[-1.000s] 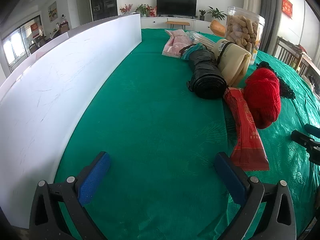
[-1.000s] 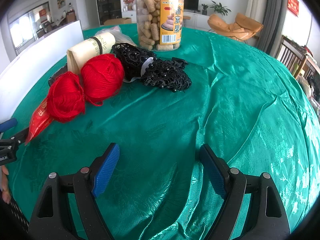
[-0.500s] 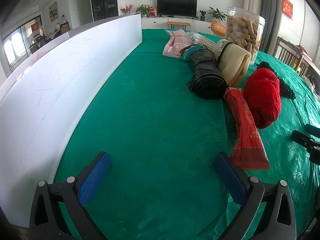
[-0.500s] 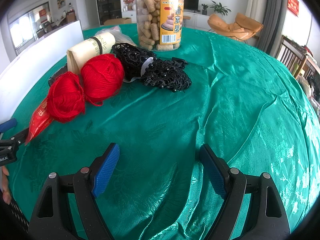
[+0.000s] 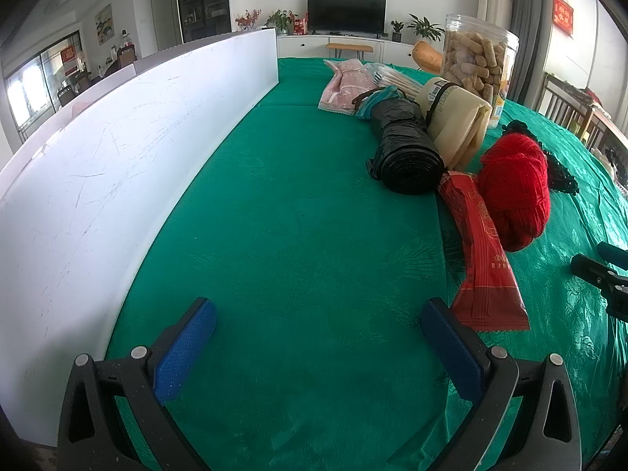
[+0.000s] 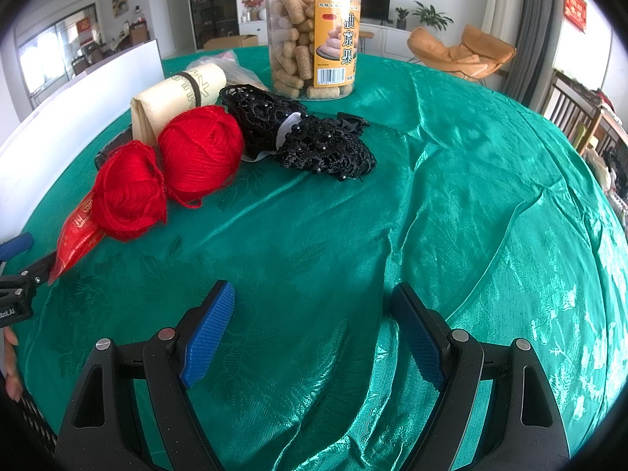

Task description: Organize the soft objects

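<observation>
The snack jar (image 6: 312, 35) bore an orange label with Chinese characters and a barcode; the red packet (image 5: 481, 251) lay half hidden under yarn (image 5: 514, 190). Left gripper (image 5: 318, 325) and right gripper (image 6: 312, 314) stood spread, empty.

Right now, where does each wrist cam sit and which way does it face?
Left wrist: on the left gripper, angled down along the green tablecloth beside the white board; own open fingers show, right gripper tip at the right edge.
Right wrist: on the right gripper, angled down toward the snack jar; own open fingers, left gripper tip at the left edge.
Shared: red yarn, red packet, jar, cream roll.
</observation>
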### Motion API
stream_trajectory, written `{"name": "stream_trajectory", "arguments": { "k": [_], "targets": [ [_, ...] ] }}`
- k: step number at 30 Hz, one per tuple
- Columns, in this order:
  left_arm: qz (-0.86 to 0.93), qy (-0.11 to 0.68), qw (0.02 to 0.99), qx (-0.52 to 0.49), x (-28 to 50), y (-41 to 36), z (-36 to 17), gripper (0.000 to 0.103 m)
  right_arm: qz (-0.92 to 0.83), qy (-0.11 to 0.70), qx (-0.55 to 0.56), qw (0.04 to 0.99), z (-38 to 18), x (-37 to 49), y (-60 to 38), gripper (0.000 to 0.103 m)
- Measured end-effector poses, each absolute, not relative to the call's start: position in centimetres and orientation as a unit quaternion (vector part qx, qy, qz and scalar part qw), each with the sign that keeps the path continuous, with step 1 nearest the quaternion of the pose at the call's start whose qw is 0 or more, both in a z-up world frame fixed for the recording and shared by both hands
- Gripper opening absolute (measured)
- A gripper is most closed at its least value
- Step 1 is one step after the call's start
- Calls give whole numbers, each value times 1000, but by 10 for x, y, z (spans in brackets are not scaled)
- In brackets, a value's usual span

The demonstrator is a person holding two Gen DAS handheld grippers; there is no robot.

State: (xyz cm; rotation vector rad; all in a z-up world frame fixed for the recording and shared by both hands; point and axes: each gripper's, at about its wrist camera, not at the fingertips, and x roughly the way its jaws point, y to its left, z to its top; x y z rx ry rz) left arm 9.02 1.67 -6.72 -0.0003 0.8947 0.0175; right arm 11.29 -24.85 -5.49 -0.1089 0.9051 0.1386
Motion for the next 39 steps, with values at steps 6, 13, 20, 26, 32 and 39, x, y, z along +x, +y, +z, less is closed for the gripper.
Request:
{"name": "stream_trajectory", "arguments": {
  "k": [6,13,20,26,32,39],
  "targets": [
    [9,433,901,-1,90,17,-66,103,67,437,-53,896,-55,113,-249,84],
    [13,433,901,-2,90,16,-66,103,67,437,-53,896,-55,113,-249,84],
    [15,436,900,-3,89,15,-66,103,67,437,-53,896,-55,113,-249,84],
    [15,441,898,-2,90,15,-67,103,67,437,-53,896,-55,113,-249,84],
    [17,440,898,-3,89,14,-67,103,67,437,-53,895,-55,113,-249,84],
    [19,441,898,-4,87,13,-67,103,67,437,-53,895,-55,113,-249,84]
  ]
}}
